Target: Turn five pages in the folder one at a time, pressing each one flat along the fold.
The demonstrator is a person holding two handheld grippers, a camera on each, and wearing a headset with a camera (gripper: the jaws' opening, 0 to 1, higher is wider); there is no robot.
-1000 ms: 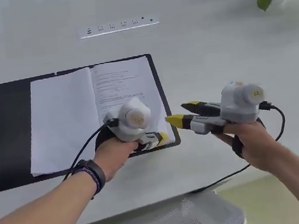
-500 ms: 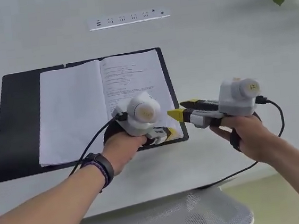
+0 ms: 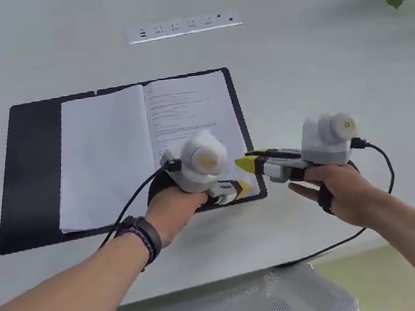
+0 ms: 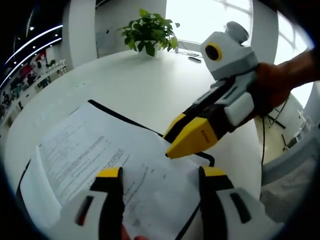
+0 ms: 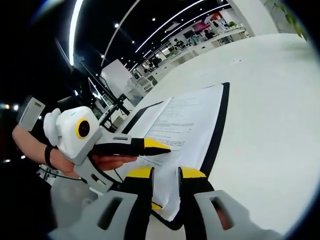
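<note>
The black folder (image 3: 25, 182) lies open on the white table (image 3: 316, 55), with a blank sheet (image 3: 104, 162) on its left side and a printed page (image 3: 188, 116) on its right. The left gripper (image 3: 232, 191) is positioned over the lower right corner of the printed page, and in the left gripper view its jaws are spread wide above the paper with nothing between them. The right gripper (image 3: 249, 160) points in from the right, just beside that same corner; in the right gripper view (image 5: 166, 172) its jaws stand close together with a narrow gap, and no paper is seen pinched.
</note>
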